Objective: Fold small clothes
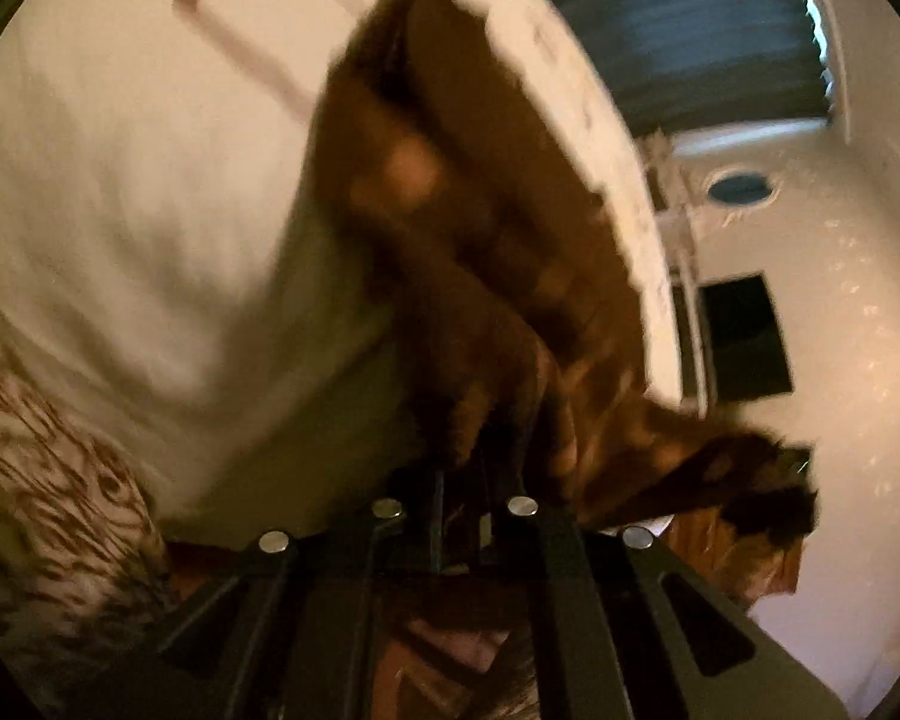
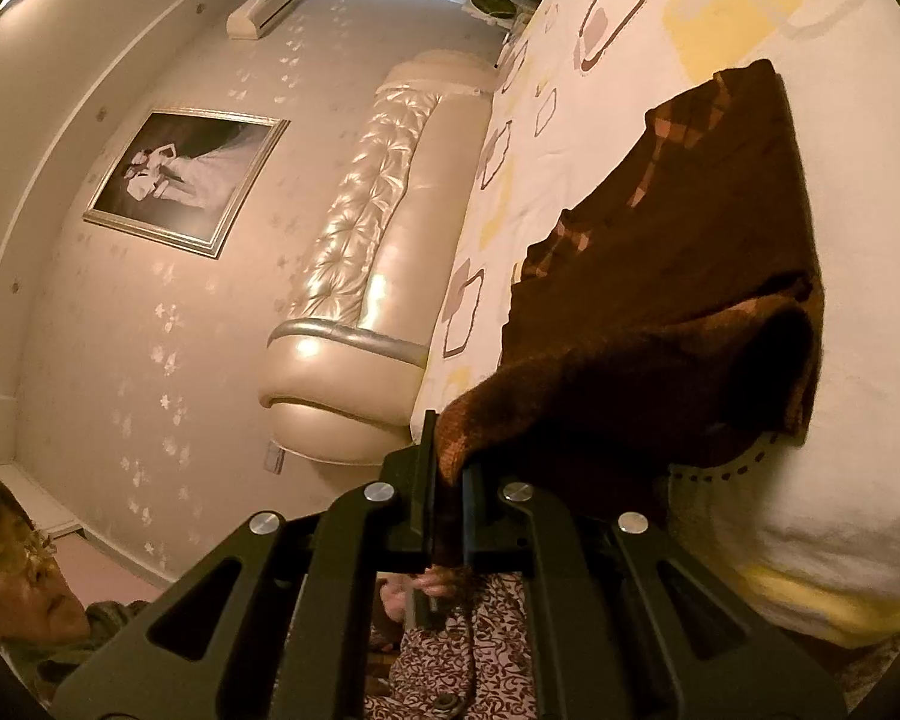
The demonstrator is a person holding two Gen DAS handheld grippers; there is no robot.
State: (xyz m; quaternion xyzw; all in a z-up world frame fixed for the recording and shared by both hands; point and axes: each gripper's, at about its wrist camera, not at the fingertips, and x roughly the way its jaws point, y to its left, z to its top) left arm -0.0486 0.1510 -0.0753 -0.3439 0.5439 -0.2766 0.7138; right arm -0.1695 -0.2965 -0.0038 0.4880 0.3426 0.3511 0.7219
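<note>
Biggest thing in both views is the bed (image 2: 642, 138), covered in a cream bedspread with yellow and brown rounded-square prints. At its far end there's a shiny tufted headboard (image 2: 360, 252), pearl-coloured with a silver band near the bottom. On the wallpapered wall next to it hangs a framed black-and-white photo (image 2: 189, 177), and higher up there's a wall air conditioner (image 2: 267, 6).

The task item is a brown knit garment (image 2: 678, 300) with a lighter plaid trim. Most of it lies on the bedspread, but the near edge is lifted off the bed.

The right gripper (image 2: 447, 480) has its fingers nearly together, pinching a corner of the knit's near edge; fabric sticks out between them.

The left wrist view is pretty motion-blurred. The left gripper (image 1: 471, 480) looks narrow too, with the same brown knit bunched up right at the fingers, so it seems clamped on the fabric. The garment (image 1: 480, 210) stretches away from it across the bed (image 1: 150, 210).

Bottom-left corner of the right view shows a person's face (image 2: 12, 564) with glasses.
</note>
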